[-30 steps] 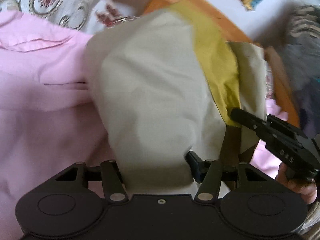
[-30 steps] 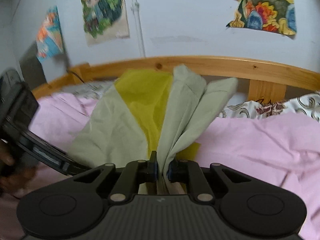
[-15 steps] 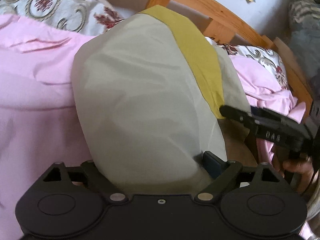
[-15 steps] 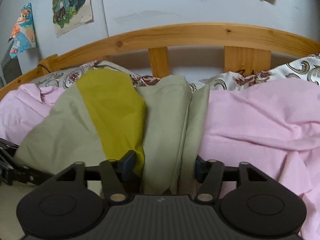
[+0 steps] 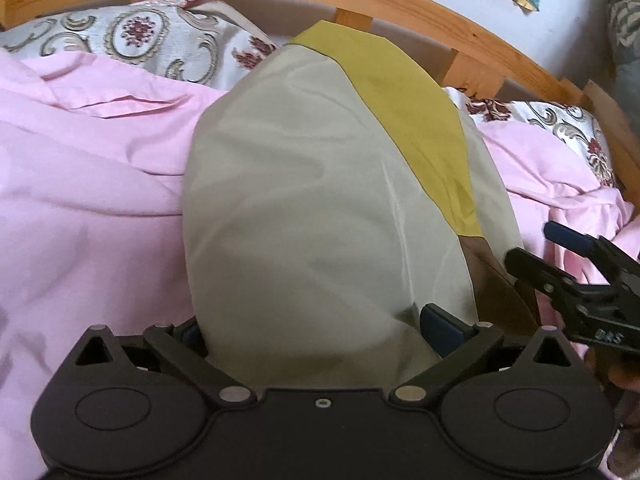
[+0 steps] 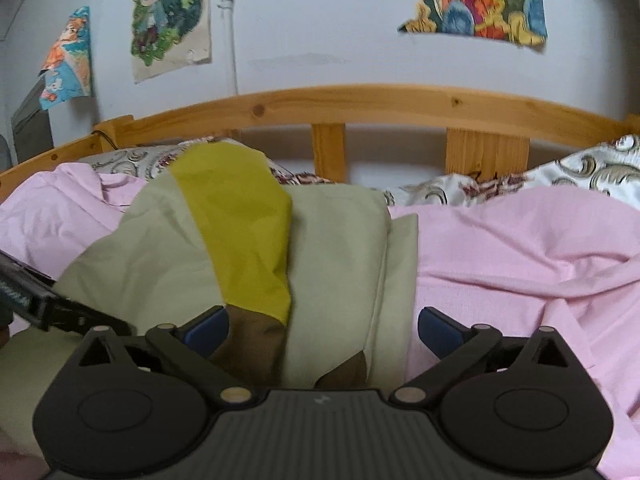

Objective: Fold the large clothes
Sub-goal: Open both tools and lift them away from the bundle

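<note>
My left gripper (image 5: 316, 328) & right gripper (image 6: 320, 328) have just spread wide, both let go. The folded sage-green cotton garment w/ mustard panel (image 5: 320, 200) lies on the pink bedsheet (image 5: 88, 184), its near edge between my jaws. Risk: pulling back may snag that edge, undoing the fold.

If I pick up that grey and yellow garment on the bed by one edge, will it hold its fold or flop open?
The grey and yellow garment will probably flop: its thin cloth drapes in soft ripples over the pink sheet. It looks light, with a slight sheen, so layers may slide apart. Its loose right-hand folds seem likely to open first.
</note>
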Motion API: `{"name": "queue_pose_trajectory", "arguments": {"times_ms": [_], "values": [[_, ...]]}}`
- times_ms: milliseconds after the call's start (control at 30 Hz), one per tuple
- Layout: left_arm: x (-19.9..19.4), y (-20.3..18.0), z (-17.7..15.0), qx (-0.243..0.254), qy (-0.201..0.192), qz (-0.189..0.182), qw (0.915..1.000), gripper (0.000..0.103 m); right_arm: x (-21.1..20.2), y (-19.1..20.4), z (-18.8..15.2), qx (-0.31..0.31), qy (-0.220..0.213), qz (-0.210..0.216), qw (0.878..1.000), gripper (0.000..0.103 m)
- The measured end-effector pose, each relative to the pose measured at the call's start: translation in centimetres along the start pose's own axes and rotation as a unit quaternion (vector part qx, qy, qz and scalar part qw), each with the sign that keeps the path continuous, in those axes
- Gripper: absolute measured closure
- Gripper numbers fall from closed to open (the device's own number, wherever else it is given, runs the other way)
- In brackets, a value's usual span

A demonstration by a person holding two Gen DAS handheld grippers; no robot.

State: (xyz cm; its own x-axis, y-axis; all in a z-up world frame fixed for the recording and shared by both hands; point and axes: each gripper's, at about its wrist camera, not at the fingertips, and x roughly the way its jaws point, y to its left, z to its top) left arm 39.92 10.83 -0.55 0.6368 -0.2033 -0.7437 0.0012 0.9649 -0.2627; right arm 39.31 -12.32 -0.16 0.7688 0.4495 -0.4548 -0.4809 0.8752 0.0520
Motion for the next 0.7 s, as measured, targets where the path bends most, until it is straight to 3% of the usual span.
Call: {"name": "queue_pose_trajectory", "arguments": {"times_ms": [267, 500, 700], "values": [[-3.4, -0.9, -0.9, -0.01, -0.029, 0.028, 0.9991, 0.001, -3.6, 0.8, 0.7, 0.014, -0.038, -0.011, 0.999, 0.0], [-9.4, -2.5, -3.2, 0.002, -0.098, 0.051, 0.9938, 0.001, -8.8, 1.8, 1.1, 0.046, -0.083, -0.015, 0.995, 0.0], [-15.4, -4.0, -6.9, -0.01, -0.152, 0.046, 0.9873, 0.001, -15.2, 4.1, 0.2, 0.056, -0.12, -0.017, 0.991, 0.0]]}}
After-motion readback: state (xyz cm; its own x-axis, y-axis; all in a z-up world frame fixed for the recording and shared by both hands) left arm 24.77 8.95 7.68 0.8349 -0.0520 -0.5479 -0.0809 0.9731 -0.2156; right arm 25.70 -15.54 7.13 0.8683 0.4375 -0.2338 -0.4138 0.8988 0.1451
